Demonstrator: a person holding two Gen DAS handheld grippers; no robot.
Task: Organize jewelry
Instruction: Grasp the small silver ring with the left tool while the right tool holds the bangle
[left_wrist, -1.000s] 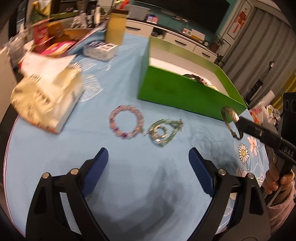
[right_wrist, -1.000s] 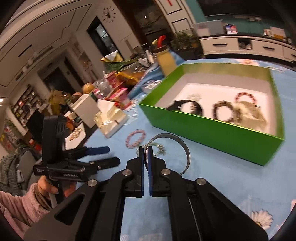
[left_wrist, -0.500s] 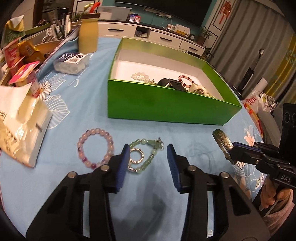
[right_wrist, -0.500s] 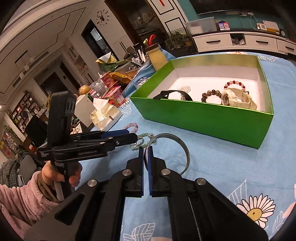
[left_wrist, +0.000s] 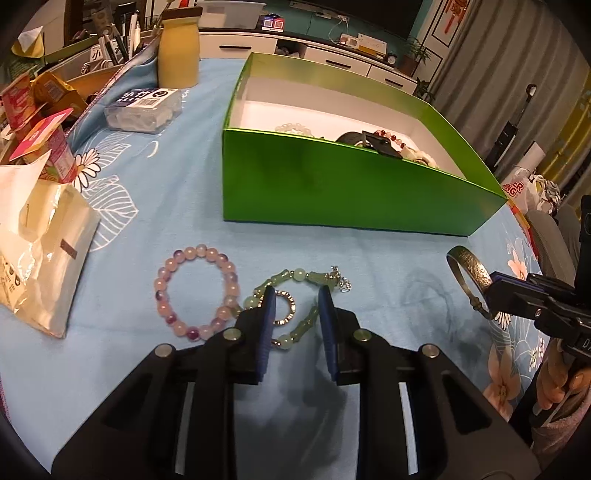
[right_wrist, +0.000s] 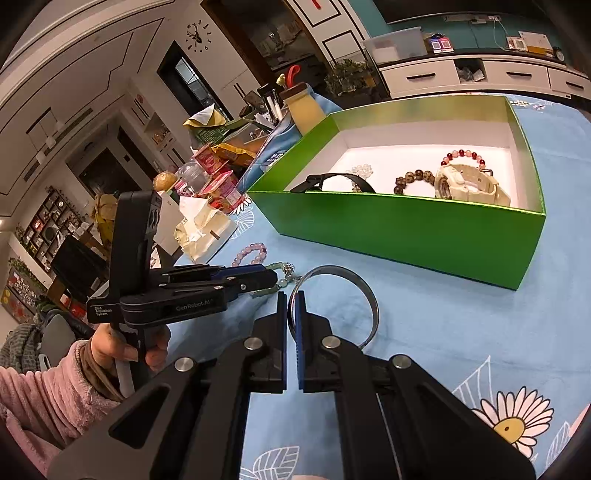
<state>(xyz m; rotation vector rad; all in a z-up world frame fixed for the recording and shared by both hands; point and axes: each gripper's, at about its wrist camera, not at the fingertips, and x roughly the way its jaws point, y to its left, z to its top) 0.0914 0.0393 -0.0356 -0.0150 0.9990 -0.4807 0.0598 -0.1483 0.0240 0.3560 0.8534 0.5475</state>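
The left gripper (left_wrist: 296, 295) has its jaws partly closed, set on either side of a small gold ring (left_wrist: 285, 309) and part of the green bead bracelet (left_wrist: 295, 306), gripping nothing firmly yet. The right gripper (right_wrist: 291, 301) has its jaws pinched together on a silver bangle (right_wrist: 364, 295), held above the blue surface (right_wrist: 443, 332). Just left of the green bead bracelet lies a pink bead bracelet (left_wrist: 195, 291). Beyond the bracelet stands the green box (left_wrist: 354, 192), with watches and bracelets inside.

Warm indoor light, fisheye-warped edges
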